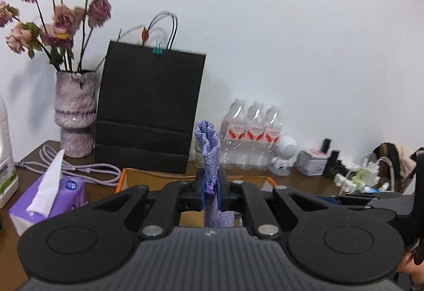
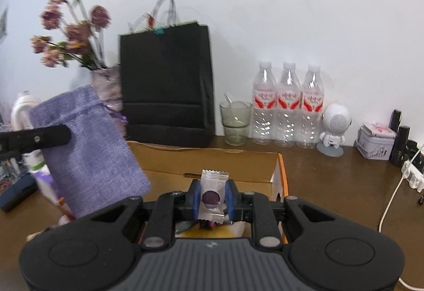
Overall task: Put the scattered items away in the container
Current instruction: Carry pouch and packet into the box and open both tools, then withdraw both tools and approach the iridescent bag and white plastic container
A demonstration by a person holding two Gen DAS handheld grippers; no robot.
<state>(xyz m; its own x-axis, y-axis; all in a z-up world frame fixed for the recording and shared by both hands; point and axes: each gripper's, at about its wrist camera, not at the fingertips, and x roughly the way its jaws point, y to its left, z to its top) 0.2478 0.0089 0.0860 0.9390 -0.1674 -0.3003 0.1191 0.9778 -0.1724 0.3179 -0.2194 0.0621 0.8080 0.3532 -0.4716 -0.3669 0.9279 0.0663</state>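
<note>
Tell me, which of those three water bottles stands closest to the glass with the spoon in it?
The leftmost bottle in the right wrist view. It stands right beside the glass; the other two bottles stand farther right, toward the white figurine.

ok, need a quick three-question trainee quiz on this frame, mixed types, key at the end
1. True or false: the left gripper is shut on the purple pouch.
2. What do the right gripper's jaws hold? A) a spoon B) a wrapped candy C) a bottle cap
3. Fill in: behind the cardboard box, beside the black bag, stand ___ water bottles.

Key: 1 true; 2 B; 3 three
</note>
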